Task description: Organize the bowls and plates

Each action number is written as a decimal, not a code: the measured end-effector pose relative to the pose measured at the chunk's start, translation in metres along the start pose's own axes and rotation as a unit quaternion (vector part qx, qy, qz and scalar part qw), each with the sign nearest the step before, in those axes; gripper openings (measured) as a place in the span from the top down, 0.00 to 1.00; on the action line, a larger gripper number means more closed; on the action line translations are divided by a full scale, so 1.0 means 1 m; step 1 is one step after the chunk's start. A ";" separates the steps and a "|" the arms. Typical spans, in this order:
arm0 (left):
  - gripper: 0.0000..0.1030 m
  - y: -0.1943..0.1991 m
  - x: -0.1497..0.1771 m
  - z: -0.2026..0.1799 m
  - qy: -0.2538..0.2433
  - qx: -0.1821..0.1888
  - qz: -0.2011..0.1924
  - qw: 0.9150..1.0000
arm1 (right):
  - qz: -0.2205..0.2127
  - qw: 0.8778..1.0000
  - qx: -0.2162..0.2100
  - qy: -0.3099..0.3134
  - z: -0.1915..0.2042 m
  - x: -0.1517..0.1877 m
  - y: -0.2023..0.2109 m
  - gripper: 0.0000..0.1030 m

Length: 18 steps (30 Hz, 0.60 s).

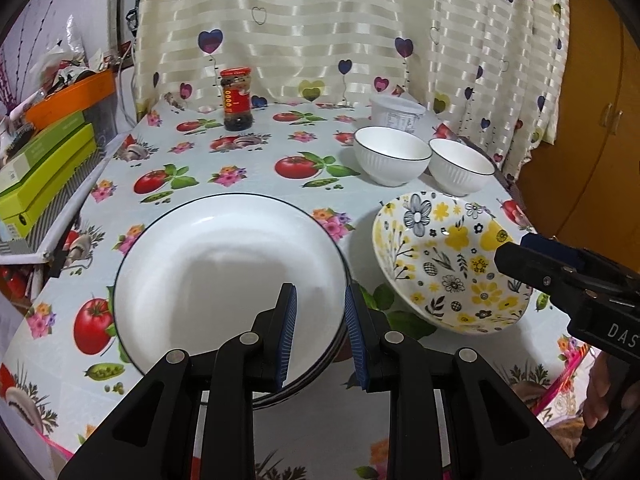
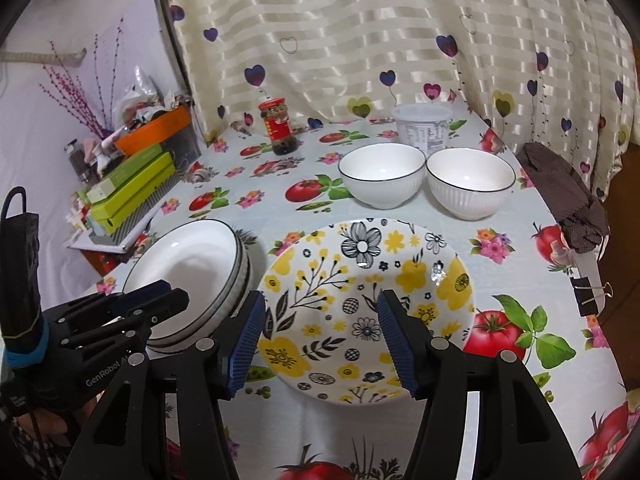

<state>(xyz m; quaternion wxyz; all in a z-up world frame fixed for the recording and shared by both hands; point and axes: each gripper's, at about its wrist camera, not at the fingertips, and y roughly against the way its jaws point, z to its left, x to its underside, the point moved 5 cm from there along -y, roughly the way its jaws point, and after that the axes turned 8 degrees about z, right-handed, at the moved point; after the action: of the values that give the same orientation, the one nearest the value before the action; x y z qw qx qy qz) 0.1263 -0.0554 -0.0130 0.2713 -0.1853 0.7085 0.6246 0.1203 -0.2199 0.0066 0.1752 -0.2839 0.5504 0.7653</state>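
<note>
Flowered plate (image 2: 366,312) on the counter (image 2: 520,240) dead ahead of the right tool (image 2: 322,344) — near rim between its parted pads, nothing gripped. White plate stack (image 1: 228,276) just left, under the left tool (image 1: 320,334) — narrowly parted, empty.

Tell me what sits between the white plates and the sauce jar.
Nothing: only bare printed tablecloth lies between the white plates and the sauce jar, clearest in the left wrist view.
</note>
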 end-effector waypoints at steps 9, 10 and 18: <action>0.75 -0.009 -0.004 -0.011 -0.004 0.017 0.006 1.000 | 0.004 1.000 0.015 -0.023 -0.025 0.005 0.001 0.40; 0.75 -0.010 -0.005 -0.013 -0.006 0.019 0.007 1.000 | 0.004 1.000 0.016 -0.026 -0.028 0.006 0.001 0.40; 0.75 -0.020 -0.012 -0.022 -0.009 0.029 0.015 0.999 | 0.002 0.997 0.044 -0.056 -0.061 0.007 0.001 0.40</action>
<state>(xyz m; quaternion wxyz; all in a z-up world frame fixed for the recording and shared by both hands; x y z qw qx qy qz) 0.1441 -0.0810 -0.0199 0.2737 -0.1607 0.7264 0.6096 0.1289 -0.2778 -0.0108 0.2166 -0.2310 0.5737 0.7553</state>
